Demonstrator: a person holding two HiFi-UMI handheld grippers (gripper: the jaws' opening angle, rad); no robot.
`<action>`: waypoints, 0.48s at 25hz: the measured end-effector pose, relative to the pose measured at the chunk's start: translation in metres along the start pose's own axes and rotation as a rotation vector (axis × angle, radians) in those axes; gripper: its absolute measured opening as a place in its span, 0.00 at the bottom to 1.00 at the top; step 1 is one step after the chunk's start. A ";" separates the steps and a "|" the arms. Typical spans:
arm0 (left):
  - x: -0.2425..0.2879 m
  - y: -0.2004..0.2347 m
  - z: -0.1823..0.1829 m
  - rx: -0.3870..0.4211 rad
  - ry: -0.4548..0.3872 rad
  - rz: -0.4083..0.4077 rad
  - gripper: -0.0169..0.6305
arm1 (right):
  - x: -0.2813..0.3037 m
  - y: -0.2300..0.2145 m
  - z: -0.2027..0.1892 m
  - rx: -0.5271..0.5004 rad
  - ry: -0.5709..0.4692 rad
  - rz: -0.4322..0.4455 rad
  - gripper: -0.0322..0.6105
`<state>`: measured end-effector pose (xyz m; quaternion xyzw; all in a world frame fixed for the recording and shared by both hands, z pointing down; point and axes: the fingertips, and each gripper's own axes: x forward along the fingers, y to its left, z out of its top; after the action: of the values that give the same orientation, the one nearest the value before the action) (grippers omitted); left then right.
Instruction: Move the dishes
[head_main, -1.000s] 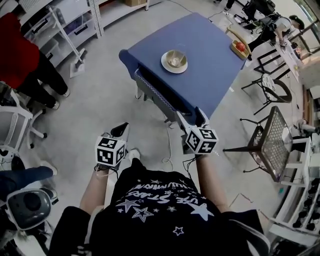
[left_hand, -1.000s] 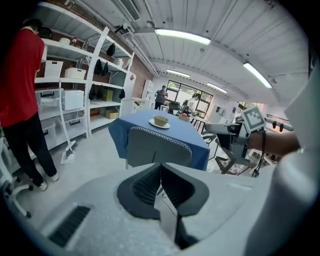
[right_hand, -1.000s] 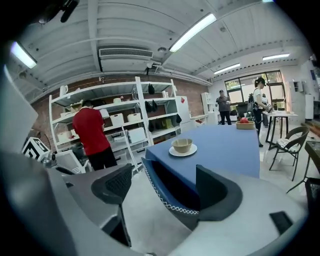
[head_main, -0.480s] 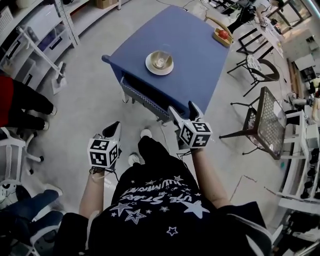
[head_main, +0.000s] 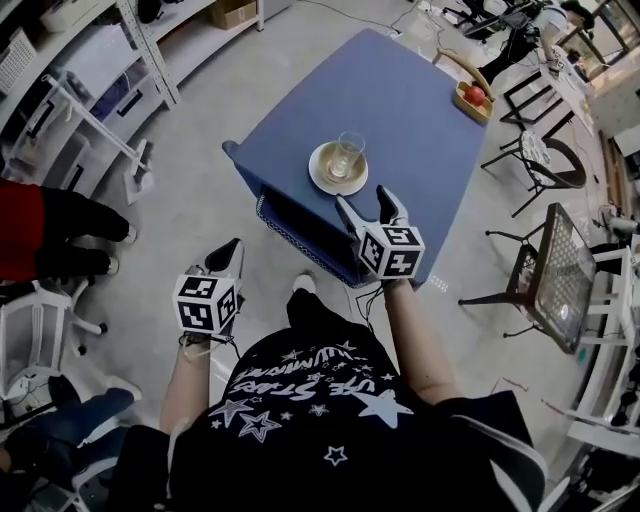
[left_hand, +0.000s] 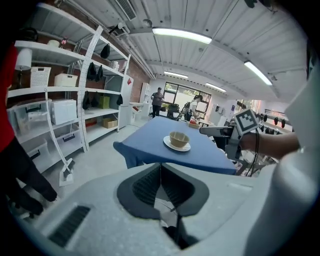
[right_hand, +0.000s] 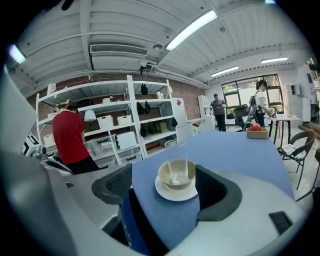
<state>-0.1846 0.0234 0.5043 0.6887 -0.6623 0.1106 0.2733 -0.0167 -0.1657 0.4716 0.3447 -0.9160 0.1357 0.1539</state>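
On the blue table (head_main: 420, 110) stands a white plate (head_main: 322, 178) with a beige bowl (right_hand: 176, 175) on it. A clear glass (head_main: 348, 155) stands in the bowl. My right gripper (head_main: 365, 203) is open and hangs over the table's near edge, just short of the plate. In the right gripper view the stack sits ahead between the spread jaws of the right gripper (right_hand: 162, 190). My left gripper (head_main: 230, 252) is shut and empty, held low over the floor to the left of the table. From the left gripper (left_hand: 161, 167) the bowl (left_hand: 179, 138) shows farther off.
A small basket with a red fruit (head_main: 475, 95) sits at the table's far corner. Black chairs (head_main: 545, 280) stand to the right. Shelving (head_main: 90, 60) lines the left side. A person in red (head_main: 40, 230) and an office chair (head_main: 30, 330) are at the left.
The table has come closer. My right gripper has moved forward from the floor side to over the table's near edge by the plate. The left gripper stays low.
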 end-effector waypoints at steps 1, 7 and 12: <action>0.009 0.003 0.009 0.004 0.001 0.001 0.06 | 0.011 -0.002 0.005 -0.002 0.002 0.009 0.63; 0.054 0.003 0.048 0.032 0.015 -0.013 0.06 | 0.059 -0.021 0.019 -0.016 0.031 0.024 0.63; 0.084 0.002 0.068 0.057 0.034 -0.015 0.06 | 0.095 -0.037 0.025 -0.029 0.055 0.038 0.63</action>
<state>-0.1925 -0.0835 0.4917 0.6993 -0.6489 0.1391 0.2659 -0.0641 -0.2575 0.4894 0.3211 -0.9198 0.1347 0.1812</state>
